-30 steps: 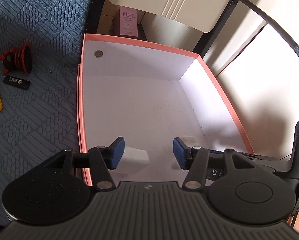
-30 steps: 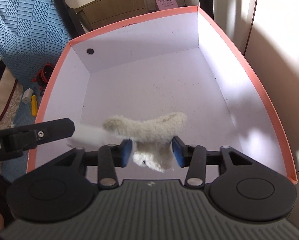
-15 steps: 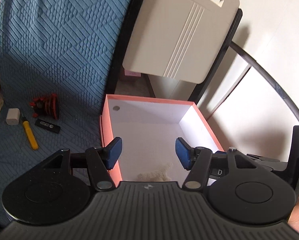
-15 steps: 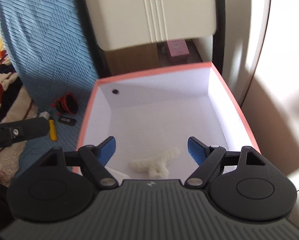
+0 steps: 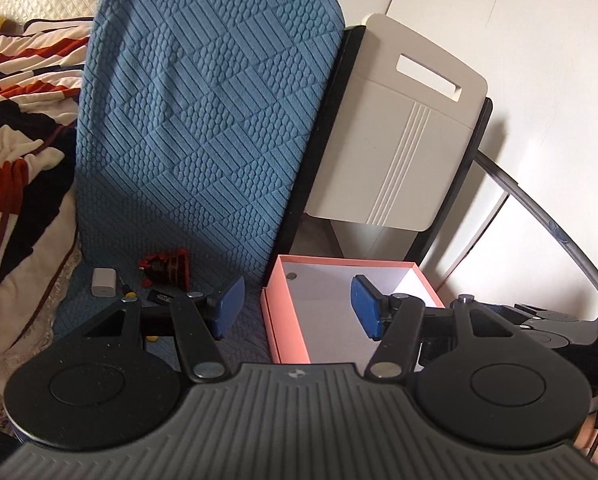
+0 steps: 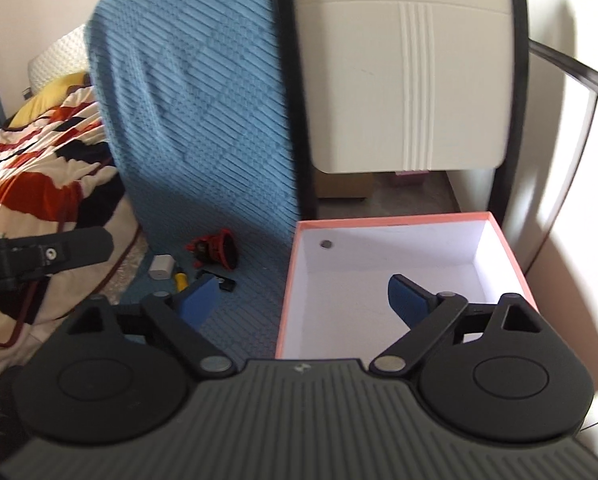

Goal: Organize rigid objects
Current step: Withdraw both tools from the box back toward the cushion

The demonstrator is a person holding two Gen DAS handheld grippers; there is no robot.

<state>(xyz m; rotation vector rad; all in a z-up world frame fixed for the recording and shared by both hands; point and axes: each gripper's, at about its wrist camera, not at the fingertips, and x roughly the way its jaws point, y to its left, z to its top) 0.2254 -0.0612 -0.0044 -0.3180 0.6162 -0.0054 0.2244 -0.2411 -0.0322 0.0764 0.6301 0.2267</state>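
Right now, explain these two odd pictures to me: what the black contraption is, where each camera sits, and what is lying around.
No robot here: a person holds a two-finger gripper in each hand, with a fisheye camera on each looking along the blue-padded fingers. One picture is from the left gripper, the other from the right gripper. Both are open and hold nothing. Ahead stands an open pink box. Beside it, on the blue textured cover, lie a white block, a red and black object, a yellow-handled tool and a small black stick.

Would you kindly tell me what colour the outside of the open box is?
Salmon pink outside, white inside; the box shows its outer wall best in the left wrist view.
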